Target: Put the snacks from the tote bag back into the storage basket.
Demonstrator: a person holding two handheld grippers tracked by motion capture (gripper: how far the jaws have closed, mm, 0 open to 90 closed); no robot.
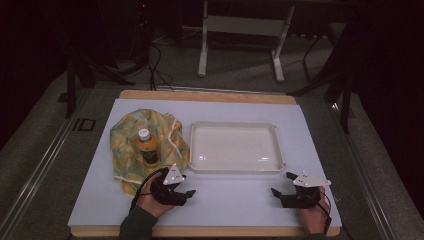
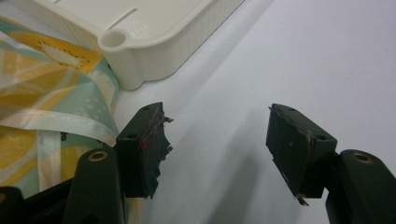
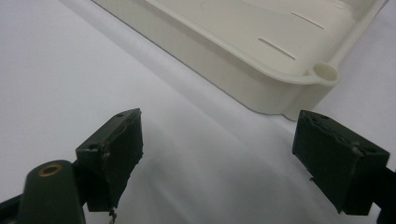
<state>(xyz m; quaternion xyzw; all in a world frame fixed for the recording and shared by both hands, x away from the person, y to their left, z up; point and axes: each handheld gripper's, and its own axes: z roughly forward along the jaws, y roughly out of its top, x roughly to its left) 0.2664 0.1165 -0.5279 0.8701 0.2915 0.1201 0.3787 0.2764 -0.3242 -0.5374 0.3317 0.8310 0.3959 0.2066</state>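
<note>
An orange drink bottle (image 1: 147, 146) with a white cap lies on a yellow and teal fruit-print cloth (image 1: 127, 137) at the left of the white board. A white tray (image 1: 235, 167) sits at the middle with nothing in it. My left gripper (image 1: 187, 184) rests near the front edge, just below the cloth and the tray's near-left corner, with its jaws apart and nothing between them. In the left gripper view my left gripper (image 2: 217, 112) faces the tray corner (image 2: 140, 65) and the cloth (image 2: 46, 93). My right gripper (image 1: 281, 183) stands open below the tray's near-right corner, and my right gripper (image 3: 219, 116) holds nothing.
The white board (image 1: 225, 205) lies on a wooden table top. Behind the table stand a white frame's legs (image 1: 202, 50) and loose cables (image 1: 155, 70) on the floor. Bare board lies between the two grippers.
</note>
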